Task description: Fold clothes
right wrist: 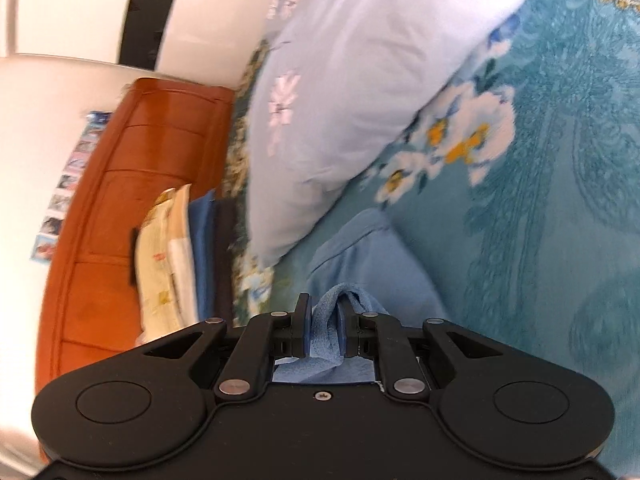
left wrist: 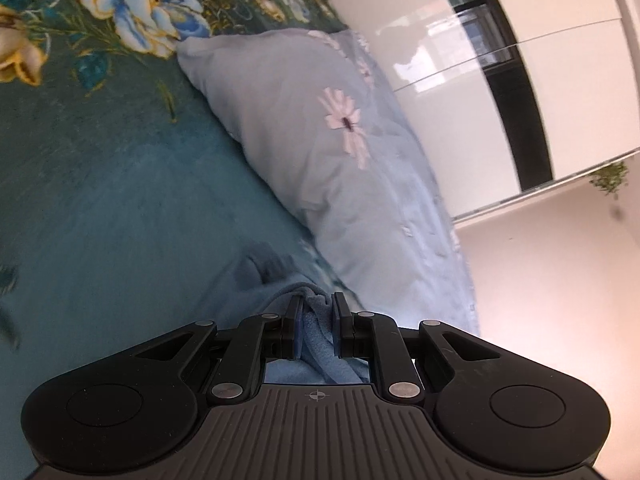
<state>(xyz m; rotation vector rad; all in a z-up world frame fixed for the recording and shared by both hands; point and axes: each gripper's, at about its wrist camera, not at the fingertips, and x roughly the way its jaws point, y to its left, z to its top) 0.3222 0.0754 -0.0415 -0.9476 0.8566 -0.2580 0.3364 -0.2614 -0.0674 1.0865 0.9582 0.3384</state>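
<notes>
A light blue garment (right wrist: 372, 256) lies on the teal flowered bedspread (right wrist: 560, 160). My right gripper (right wrist: 325, 312) is shut on a bunched fold of it, and the cloth runs out ahead of the jaws onto the bed. In the left wrist view my left gripper (left wrist: 318, 312) is shut on another bunched part of the blue garment (left wrist: 316, 336), which hangs down between the pads. Most of the garment is hidden under both grippers.
A pale blue pillow (left wrist: 320, 140) with pink flowers lies just ahead on the bed, beside a glossy white wardrobe (left wrist: 540, 80). The pillow (right wrist: 340, 80) also fills the right wrist view. An orange headboard (right wrist: 132, 184) stands at the left with stacked folded cloths (right wrist: 180, 256) against it.
</notes>
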